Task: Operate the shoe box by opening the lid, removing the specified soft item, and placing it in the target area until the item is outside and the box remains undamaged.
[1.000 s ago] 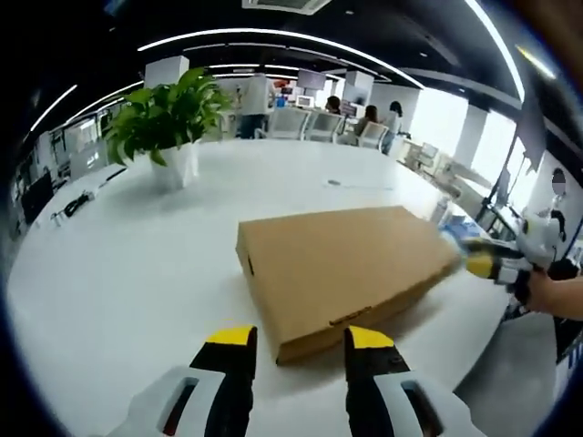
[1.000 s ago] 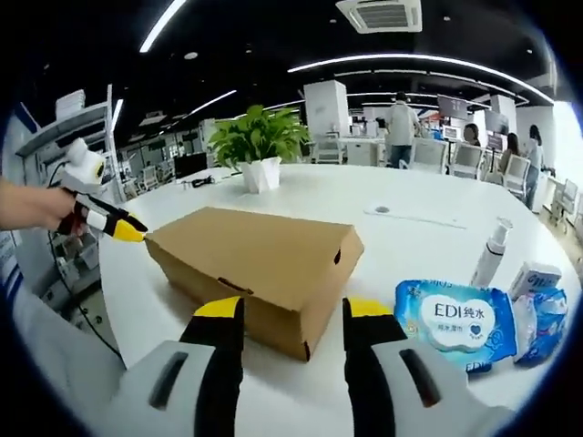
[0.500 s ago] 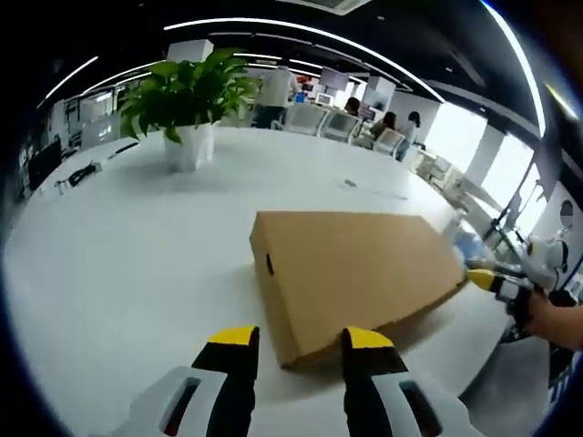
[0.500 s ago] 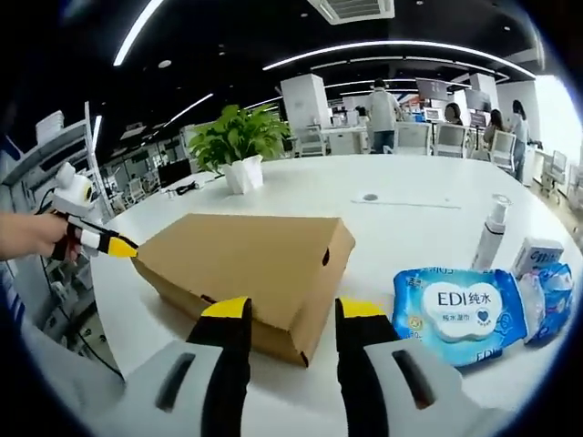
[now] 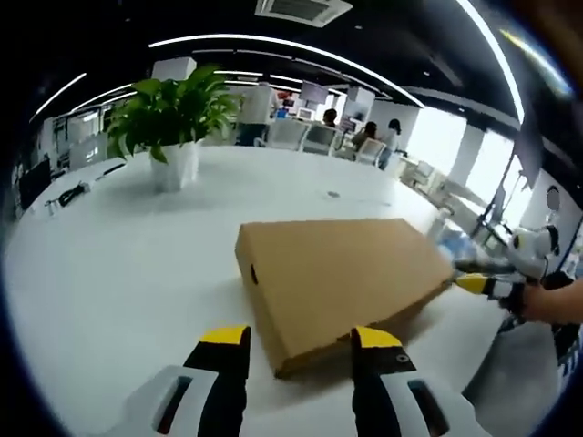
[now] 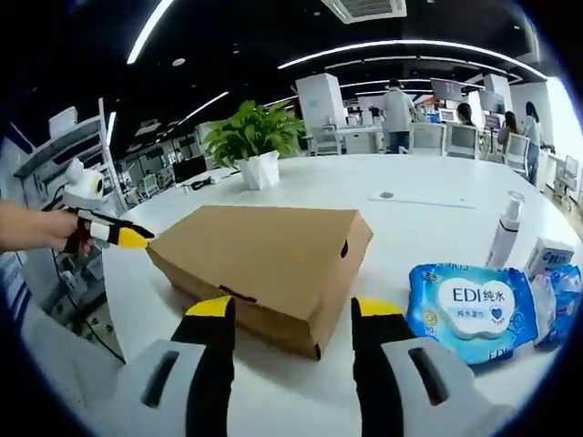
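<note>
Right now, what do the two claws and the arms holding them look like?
Each claw has two black jaws with yellow tips on white housings with dark slots: the left claw and the right claw. Seen from across the box, each tapers to a black-and-yellow point with white bands. The arms behind them are bare, no sleeve showing.

White table point(image 6: 437, 228), shoe box point(image 6: 264, 259), potted plant point(image 6: 258, 146), wipes pack point(image 6: 469, 309), bottle point(image 6: 506, 232)
</note>
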Demonstrator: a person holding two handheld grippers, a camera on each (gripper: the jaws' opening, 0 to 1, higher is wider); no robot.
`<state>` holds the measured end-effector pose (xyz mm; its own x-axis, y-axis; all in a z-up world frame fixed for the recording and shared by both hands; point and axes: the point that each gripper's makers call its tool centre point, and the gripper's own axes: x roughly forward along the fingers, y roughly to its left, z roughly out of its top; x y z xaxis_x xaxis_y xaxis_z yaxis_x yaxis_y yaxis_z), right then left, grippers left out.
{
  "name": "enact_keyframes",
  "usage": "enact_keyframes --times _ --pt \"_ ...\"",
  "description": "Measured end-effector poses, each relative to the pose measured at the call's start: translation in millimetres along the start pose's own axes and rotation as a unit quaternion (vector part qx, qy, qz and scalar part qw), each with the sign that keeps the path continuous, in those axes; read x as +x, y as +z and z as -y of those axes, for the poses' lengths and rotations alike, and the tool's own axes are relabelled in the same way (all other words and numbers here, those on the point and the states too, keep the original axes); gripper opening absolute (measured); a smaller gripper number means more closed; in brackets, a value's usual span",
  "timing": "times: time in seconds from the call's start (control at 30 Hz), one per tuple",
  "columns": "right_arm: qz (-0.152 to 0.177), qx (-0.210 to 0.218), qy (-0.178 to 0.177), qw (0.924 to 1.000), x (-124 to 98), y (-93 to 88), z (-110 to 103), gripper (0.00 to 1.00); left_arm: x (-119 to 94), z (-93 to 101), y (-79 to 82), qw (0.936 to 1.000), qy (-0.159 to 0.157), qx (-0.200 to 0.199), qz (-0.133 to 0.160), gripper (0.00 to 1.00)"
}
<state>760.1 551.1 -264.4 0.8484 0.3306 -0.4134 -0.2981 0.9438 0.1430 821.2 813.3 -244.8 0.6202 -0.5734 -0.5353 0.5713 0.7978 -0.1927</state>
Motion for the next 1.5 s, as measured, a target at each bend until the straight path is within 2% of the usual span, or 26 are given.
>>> enact_keyframes --times 0.07,0.13,0.27,0.37,0.47,0.53,0.63,0.77,0.87,1.03,1.17,1.5 --pt "-0.014 -0.016 0.004 0.9998 3.9 -12.6 -2.4 0.52 -4.0 8.8 -7.1 0.9999 0.001 0.013 0.008 0.54" --pt "-0.018 -0.016 0.007 0.9997 5.7 -13.7 -7.7 0.53 -1.2 2.9 -17.6 0.9999 0.002 0.017 -0.001 0.58" --pt "-0.028 -0.024 0.005 0.9993 14.9 -24.2 -5.4 0.55 5.7 0.7 -39.4 0.9991 0.0 0.023 -0.037 0.6" --pt "-0.042 -0.036 0.001 0.9985 19.3 -29.7 -5.4 0.56 13.2 2.6 -52.2 0.9952 -0.007 0.065 -0.072 0.6" --pt "-0.049 -0.033 -0.007 0.9982 25.8 -32.4 -2.1 0.57 23.7 6.7 -59.8 0.9911 -0.014 0.086 -0.101 0.61" --pt "-0.057 -0.032 -0.008 0.9978 27.9 -34.8 -3.3 0.57 28.2 8.5 -58.3 0.9891 -0.015 0.103 -0.104 0.61" --pt "-0.076 -0.042 -0.015 0.9961 32.9 -41.5 -0.1 0.55 34.1 11.5 -53.1 0.989 -0.017 0.105 -0.102 0.59" --pt "-0.075 -0.045 -0.019 0.996 35.4 -39.1 -2.0 0.58 40.2 6.3 -45.2 0.99 -0.014 0.104 -0.095 0.55" --pt "-0.078 -0.047 -0.023 0.9956 37.3 -38.2 -1.5 0.55 42.1 4.9 -42.4 0.9906 -0.01 0.1 -0.093 0.54" --pt "-0.083 -0.065 -0.036 0.9938 39.1 -36.9 5.2 0.4 44.3 4.0 -40.3 0.9899 -0.005 0.109 -0.09 0.49" --pt "-0.083 -0.064 -0.042 0.9936 40.3 -36.3 7.3 0.4 48.0 3.1 -39.3 0.9873 -0.004 0.126 -0.096 0.48" --pt "-0.083 -0.064 -0.052 0.9931 45.4 -30.7 19.0 0.38 62.7 2.7 -28.7 0.9861 -0.007 0.133 -0.099 0.48"
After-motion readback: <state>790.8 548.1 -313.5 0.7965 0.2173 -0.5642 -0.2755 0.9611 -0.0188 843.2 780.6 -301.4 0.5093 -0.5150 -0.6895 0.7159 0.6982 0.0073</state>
